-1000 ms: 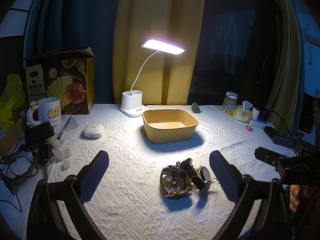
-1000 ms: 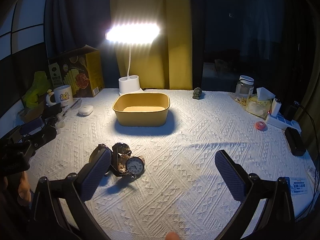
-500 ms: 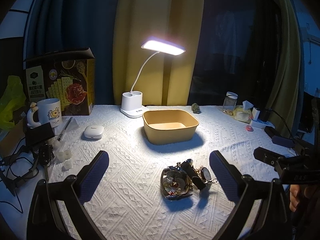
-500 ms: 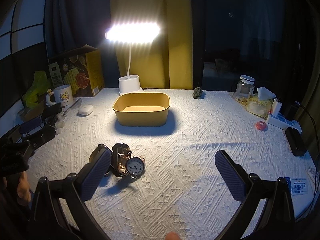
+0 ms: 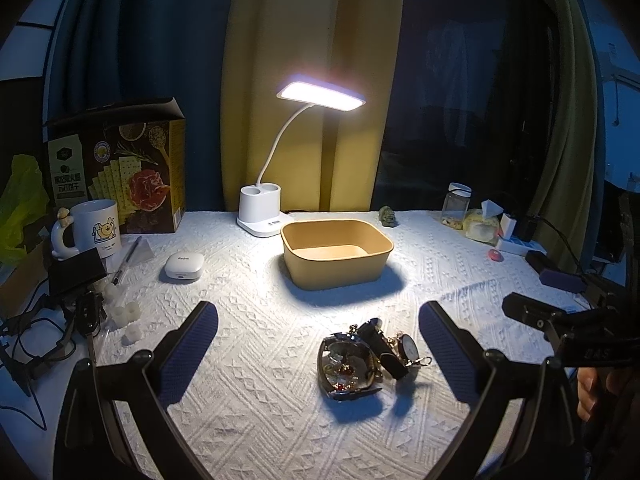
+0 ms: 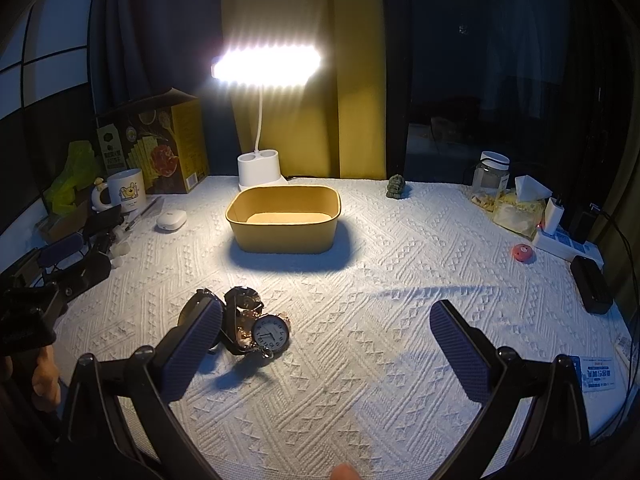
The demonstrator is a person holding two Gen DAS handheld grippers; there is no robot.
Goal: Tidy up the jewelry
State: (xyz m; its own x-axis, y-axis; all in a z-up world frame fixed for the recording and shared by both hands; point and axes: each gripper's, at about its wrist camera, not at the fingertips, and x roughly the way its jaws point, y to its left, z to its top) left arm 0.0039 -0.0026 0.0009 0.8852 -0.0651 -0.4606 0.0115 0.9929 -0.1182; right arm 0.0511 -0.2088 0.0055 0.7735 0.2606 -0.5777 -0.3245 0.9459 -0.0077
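Note:
A small pile of jewelry point(image 5: 366, 358) lies on the white cloth in front of an empty yellow tub point(image 5: 337, 251). The pile holds a wristwatch with a shiny case point(image 5: 347, 364), a dark strap and a round pocket watch point(image 5: 407, 349). In the right wrist view the pocket watch point(image 6: 271, 333) shows its white dial, with the tub point(image 6: 284, 217) behind it. My left gripper point(image 5: 318, 354) is open and empty, its fingers to either side of the pile. My right gripper point(image 6: 326, 354) is open and empty, its left finger partly hiding the pile.
A lit desk lamp point(image 5: 259, 212) stands behind the tub. A cracker box point(image 5: 120, 168), mug point(image 5: 98, 228), earbud case point(image 5: 182, 266) and cables crowd the left side. A jar point(image 6: 490, 174), tissues, a power strip point(image 6: 568, 240) and a black box point(image 6: 592, 284) line the right edge.

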